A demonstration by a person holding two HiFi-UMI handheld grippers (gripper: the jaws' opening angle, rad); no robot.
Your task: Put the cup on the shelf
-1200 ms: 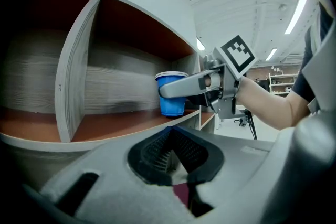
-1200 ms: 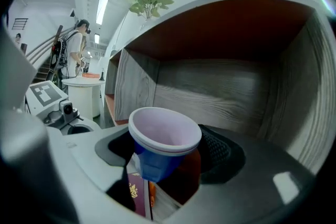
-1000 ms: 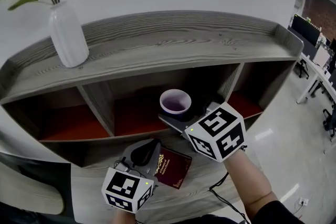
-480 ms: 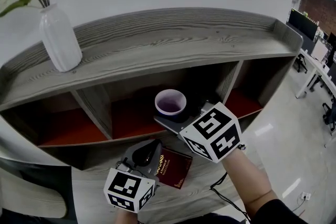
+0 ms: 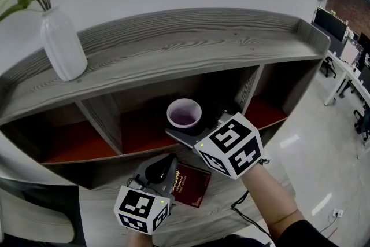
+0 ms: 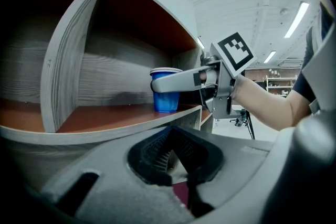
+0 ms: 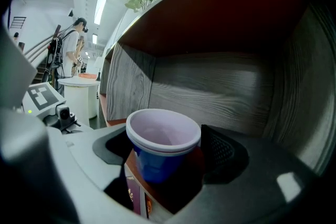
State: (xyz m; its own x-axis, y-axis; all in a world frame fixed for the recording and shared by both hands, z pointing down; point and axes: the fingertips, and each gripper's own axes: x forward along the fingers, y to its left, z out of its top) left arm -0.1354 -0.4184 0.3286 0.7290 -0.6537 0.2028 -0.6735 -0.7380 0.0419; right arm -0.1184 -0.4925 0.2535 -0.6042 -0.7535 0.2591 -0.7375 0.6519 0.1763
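Observation:
A blue cup [image 5: 184,113] with a white inside stands upright near the front edge of the middle compartment's red floor [image 5: 141,133]. My right gripper [image 5: 199,124] reaches in from the front with a jaw on either side of the cup [image 7: 161,144]. Its jaws are opening, and the ribbed pad [image 7: 223,150] on the right stands a little off the cup wall. The left gripper view shows the cup [image 6: 166,93] resting on the shelf behind a grey finger [image 6: 176,81]. My left gripper [image 5: 159,170] hangs lower, in front of the shelf, shut and holding nothing.
A grey wooden shelf unit [image 5: 173,49] has three red-floored compartments split by upright dividers [image 5: 101,121]. A white vase [image 5: 62,46] with greenery stands on its top board at the left. A dark red book [image 5: 191,185] lies below, by the left gripper.
The cup and the right gripper stay in the middle compartment, drifting slightly left in the picture as the head camera shifts. The left gripper keeps its place.

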